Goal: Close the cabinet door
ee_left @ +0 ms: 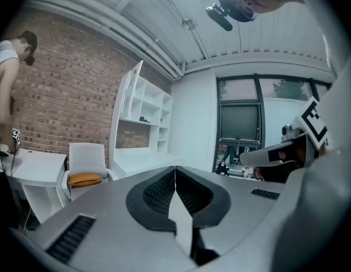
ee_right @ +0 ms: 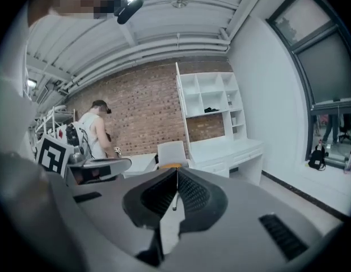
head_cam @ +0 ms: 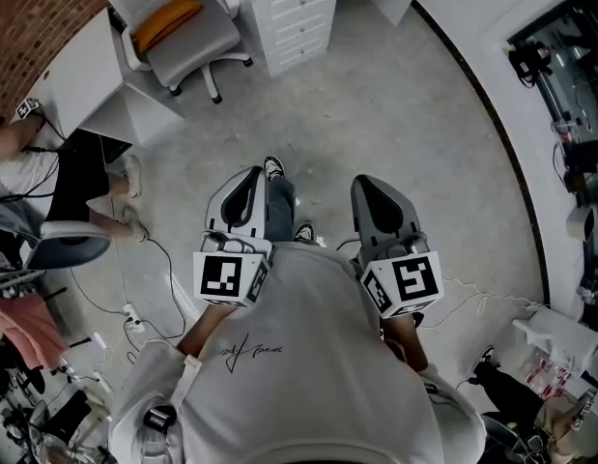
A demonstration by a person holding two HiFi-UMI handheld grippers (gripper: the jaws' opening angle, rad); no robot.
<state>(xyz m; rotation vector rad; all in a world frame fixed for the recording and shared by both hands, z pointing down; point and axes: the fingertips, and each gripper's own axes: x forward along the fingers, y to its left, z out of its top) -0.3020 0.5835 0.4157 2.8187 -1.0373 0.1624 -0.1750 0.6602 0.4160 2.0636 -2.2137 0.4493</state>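
Well apart from the tall white shelf cabinet [ee_right: 209, 98], my grey left tongs [ee_left: 175, 170] and right tongs [ee_right: 176, 173] sit pinched together, empty; closing looks unstarted.

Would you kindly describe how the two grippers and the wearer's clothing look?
The left gripper and right gripper are grey moulded shells with black ribbed pads; each carries a white cube with black square markers. The person wears a white T-shirt with black script.

Left claw [head_cam: 251, 176] jaws together, right claw [head_cam: 369, 182] likewise
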